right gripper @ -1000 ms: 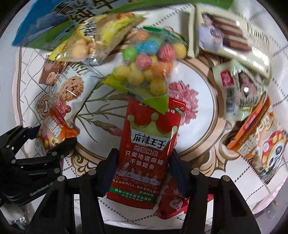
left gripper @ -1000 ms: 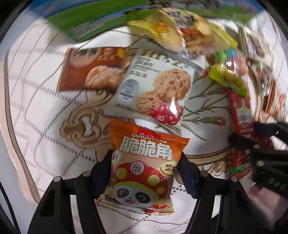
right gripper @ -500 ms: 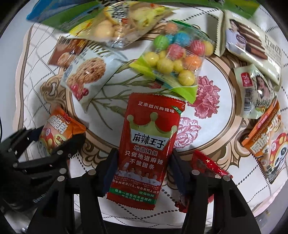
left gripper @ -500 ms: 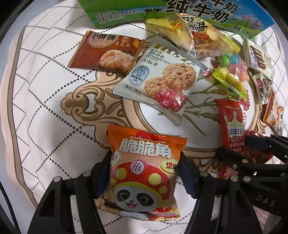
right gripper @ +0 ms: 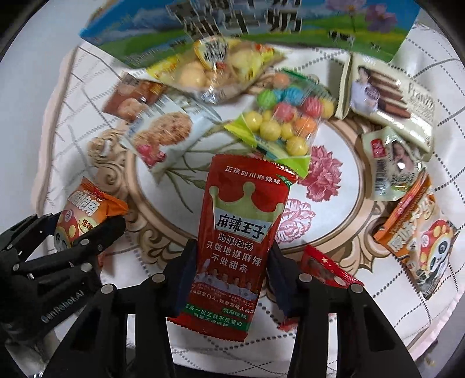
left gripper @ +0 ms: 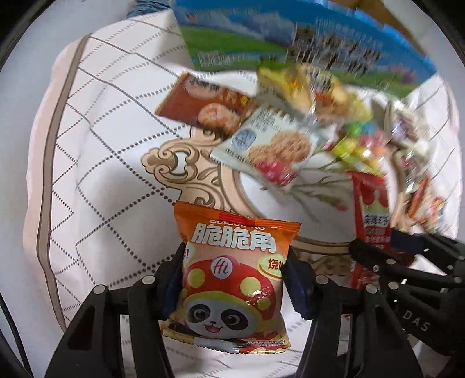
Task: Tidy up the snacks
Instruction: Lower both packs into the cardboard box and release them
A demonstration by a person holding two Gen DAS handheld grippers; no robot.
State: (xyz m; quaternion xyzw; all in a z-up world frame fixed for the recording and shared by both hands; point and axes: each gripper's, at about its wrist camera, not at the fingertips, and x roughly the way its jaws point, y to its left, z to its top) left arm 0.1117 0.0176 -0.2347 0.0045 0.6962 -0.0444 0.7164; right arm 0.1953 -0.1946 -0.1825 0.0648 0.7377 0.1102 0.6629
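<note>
My left gripper points down at the patterned cloth. Its jaws are closing, and the pads press both sides of an orange panda snack bag, which hangs upright between them. In the right wrist view the same bag shows in the left gripper at the lower left. My right gripper is also closing. It pinches a tall red spicy strip packet, held above the cloth. That red packet shows at the right of the left wrist view.
Loose snacks lie on the floral cloth: an oat cookie packet, a brown pastry packet, a candy ball bag, a wafer packet, another orange panda bag and a small red packet. A milk box stands behind.
Both grippers have risen with their packets, so the cloth and the other snacks look smaller and farther away. The jaws have narrowed on the orange bag and on the red packet.
</note>
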